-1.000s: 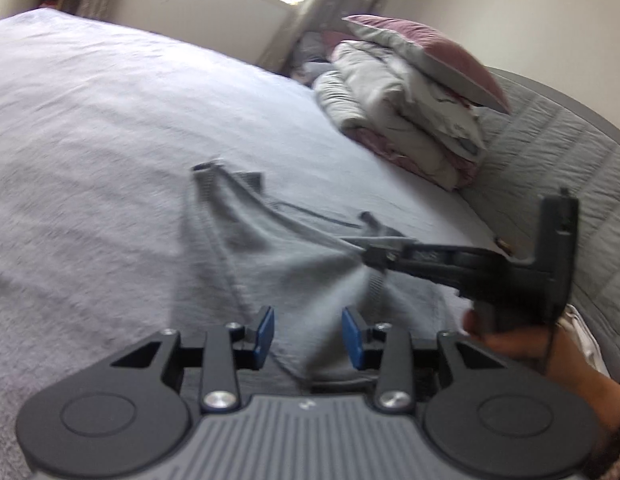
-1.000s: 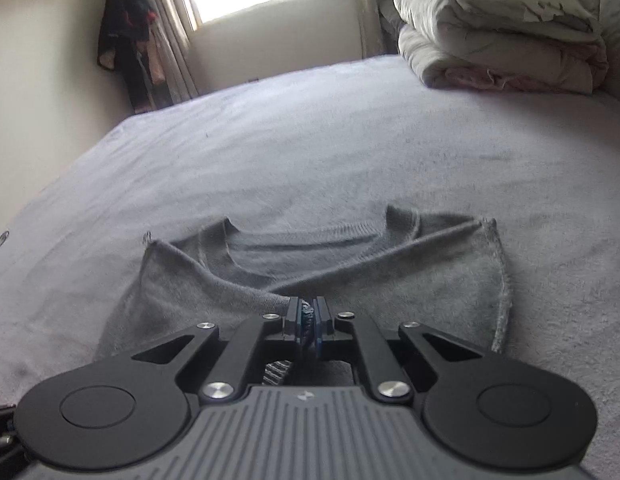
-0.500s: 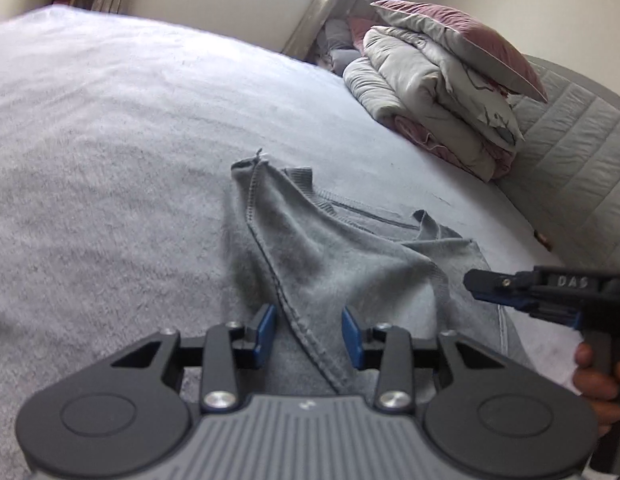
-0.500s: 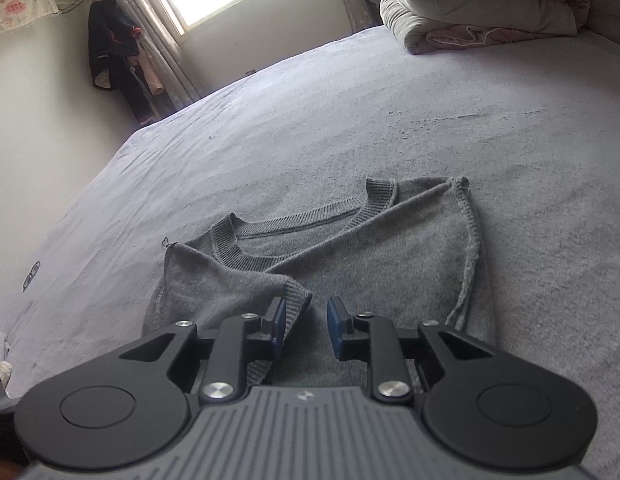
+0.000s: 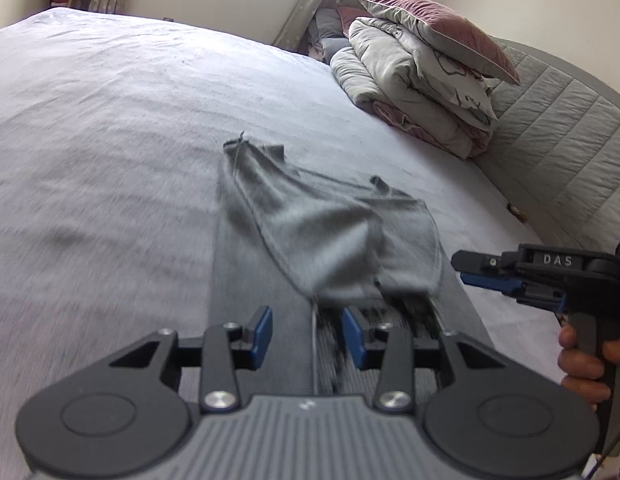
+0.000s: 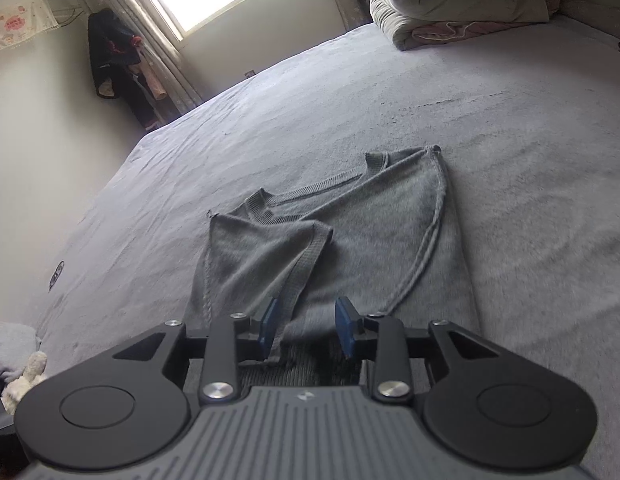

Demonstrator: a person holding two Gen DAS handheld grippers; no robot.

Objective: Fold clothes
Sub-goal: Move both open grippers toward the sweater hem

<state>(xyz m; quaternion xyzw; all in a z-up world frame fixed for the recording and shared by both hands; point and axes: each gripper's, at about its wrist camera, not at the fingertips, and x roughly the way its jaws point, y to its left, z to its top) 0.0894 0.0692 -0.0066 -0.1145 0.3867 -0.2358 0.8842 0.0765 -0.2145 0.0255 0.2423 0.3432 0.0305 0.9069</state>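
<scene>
A grey knit sweater [image 6: 362, 232] lies flat on the bed [image 5: 110, 140], neckline away from me, both sleeves folded in over the chest. In the right wrist view my right gripper [image 6: 306, 328] hovers over the sweater's lower part. Its jaws are opening, and the ribbed cuff of the folded sleeve [image 6: 302, 276] runs down between the pads without being pressed. The left wrist view shows the sweater [image 5: 322, 236] blurred. My left gripper [image 5: 309, 334] is above its near end, jaws opening slightly, gripping nothing. The right gripper [image 5: 470, 270], held by a hand [image 5: 582, 364], is off the sweater's right edge.
Folded duvets with a mauve pillow [image 5: 422, 80] are stacked at the head of the bed beside a padded headboard [image 5: 558, 128]. Dark clothes [image 6: 118, 64] hang by the window. A soft toy [image 6: 22, 376] lies at the bed's near left corner.
The right gripper, shut on the sleeve a second ago, has let it go and drawn back with jaws apart. The sleeve now lies on the chest. Both grippers have pulled back from the sweater.
</scene>
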